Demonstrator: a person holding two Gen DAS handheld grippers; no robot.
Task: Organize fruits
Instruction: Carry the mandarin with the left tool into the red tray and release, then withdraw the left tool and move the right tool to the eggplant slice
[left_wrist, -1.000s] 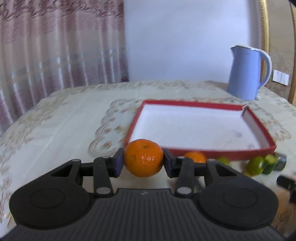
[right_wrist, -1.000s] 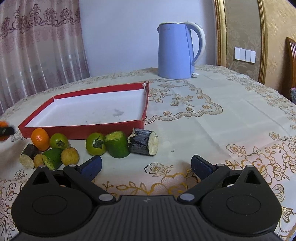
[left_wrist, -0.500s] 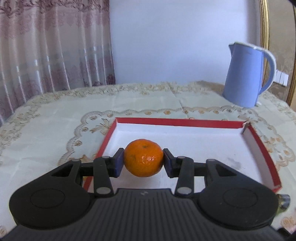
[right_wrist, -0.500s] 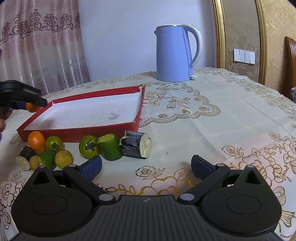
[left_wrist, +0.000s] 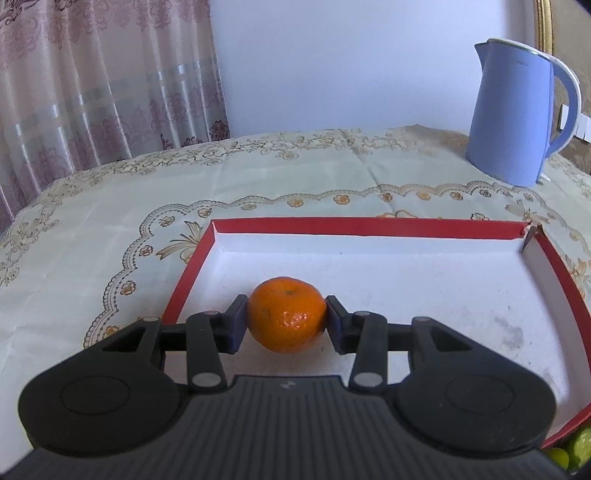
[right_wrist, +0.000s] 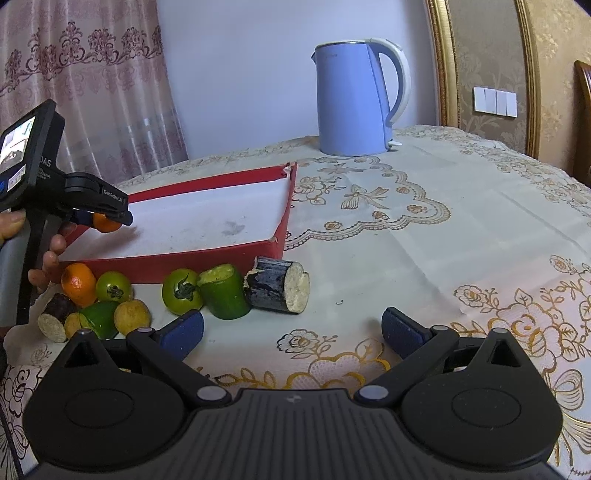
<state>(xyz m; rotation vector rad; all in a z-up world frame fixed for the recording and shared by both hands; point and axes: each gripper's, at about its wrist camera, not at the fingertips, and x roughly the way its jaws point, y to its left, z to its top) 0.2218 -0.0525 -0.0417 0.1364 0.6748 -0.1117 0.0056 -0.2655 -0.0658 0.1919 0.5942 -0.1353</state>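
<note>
My left gripper (left_wrist: 287, 325) is clamped on an orange mandarin (left_wrist: 286, 314); both blue pads press its sides. I hold it over the white floor of the red tray (left_wrist: 369, 225), near the tray's left wall and close to the near edge. I cannot tell if the fruit touches the floor or hangs just above it. The right wrist view shows the same mandarin (right_wrist: 105, 223) at the tray's (right_wrist: 207, 254) left end.

My right gripper (right_wrist: 291, 330) has its jaws wide apart and holds nothing. It hovers above the tablecloth (right_wrist: 424, 240), on the near side of the tray. In front of the tray's near wall lie more pieces: a second mandarin (right_wrist: 78, 278), two green tomatoes (right_wrist: 181, 291) (right_wrist: 113, 287), a green cucumber piece (right_wrist: 223, 291), a dark eggplant piece (right_wrist: 277, 285) touching it, and at the left a small group with a yellow fruit (right_wrist: 132, 316). A blue kettle (right_wrist: 354, 99) stands upright at the far edge of the table, behind the tray's far right corner.
</note>
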